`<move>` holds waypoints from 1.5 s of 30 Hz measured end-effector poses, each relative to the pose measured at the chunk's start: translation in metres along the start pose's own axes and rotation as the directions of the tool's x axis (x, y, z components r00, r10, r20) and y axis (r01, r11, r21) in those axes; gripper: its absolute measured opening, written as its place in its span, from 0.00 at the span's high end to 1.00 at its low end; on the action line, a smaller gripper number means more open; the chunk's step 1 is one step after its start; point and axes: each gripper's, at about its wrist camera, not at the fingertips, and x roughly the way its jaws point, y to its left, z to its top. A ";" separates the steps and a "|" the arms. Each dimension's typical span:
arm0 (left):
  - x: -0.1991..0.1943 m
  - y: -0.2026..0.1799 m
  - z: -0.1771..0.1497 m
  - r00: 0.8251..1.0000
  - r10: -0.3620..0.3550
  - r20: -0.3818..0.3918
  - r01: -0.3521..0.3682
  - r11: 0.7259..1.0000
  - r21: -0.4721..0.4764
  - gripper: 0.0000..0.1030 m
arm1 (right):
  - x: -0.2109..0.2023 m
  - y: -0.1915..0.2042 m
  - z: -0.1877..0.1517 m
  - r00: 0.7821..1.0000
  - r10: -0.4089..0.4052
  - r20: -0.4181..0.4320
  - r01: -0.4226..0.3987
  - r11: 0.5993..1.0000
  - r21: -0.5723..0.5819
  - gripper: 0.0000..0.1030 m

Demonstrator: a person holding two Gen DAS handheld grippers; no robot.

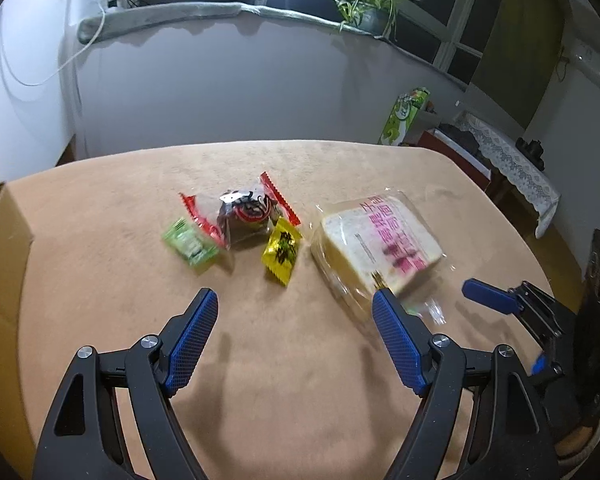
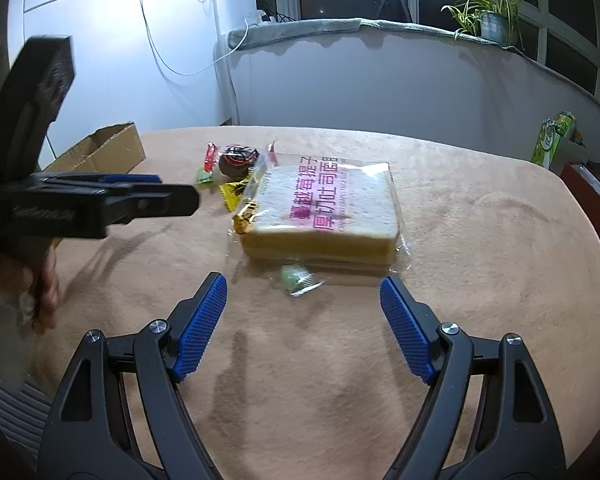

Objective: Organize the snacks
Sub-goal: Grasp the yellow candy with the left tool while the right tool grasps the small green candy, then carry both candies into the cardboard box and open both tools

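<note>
A: Where do the snacks lie?
B: Bagged bread (image 2: 328, 204) mid-bench; a small green packet (image 2: 298, 278) touching its near edge. Toward the far-left corner: dark cake (image 1: 246, 214), green candy (image 1: 190, 246), yellow candy (image 1: 282, 250), clustered.
A: And the grippers?
B: Left gripper (image 1: 294, 316) and right gripper (image 2: 304, 300) over the near edge, jaws apart, empty. A box (image 2: 100, 152) sits at the bench's (image 2: 480, 240) left edge.

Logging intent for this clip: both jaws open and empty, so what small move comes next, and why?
Probably ease the right gripper forward over the small green candy lying just ahead of its open jaws, against the bagged bread; the cardboard box waits at left.
</note>
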 end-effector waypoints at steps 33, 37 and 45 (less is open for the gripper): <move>0.040 0.011 0.016 0.993 -0.093 -0.070 0.096 0.995 0.039 0.90 | 0.035 -0.008 0.003 0.995 0.055 -0.089 -0.053 0.998 0.021 0.81; 0.040 0.010 0.016 0.993 -0.093 -0.079 0.096 0.995 0.040 0.91 | 0.032 -0.011 0.001 0.994 0.075 -0.075 -0.073 0.997 0.036 0.83; 0.049 0.005 0.024 0.992 -0.078 -0.103 0.080 0.997 0.014 0.83 | 0.029 -0.011 -0.002 0.995 0.081 -0.062 -0.079 0.996 0.032 0.83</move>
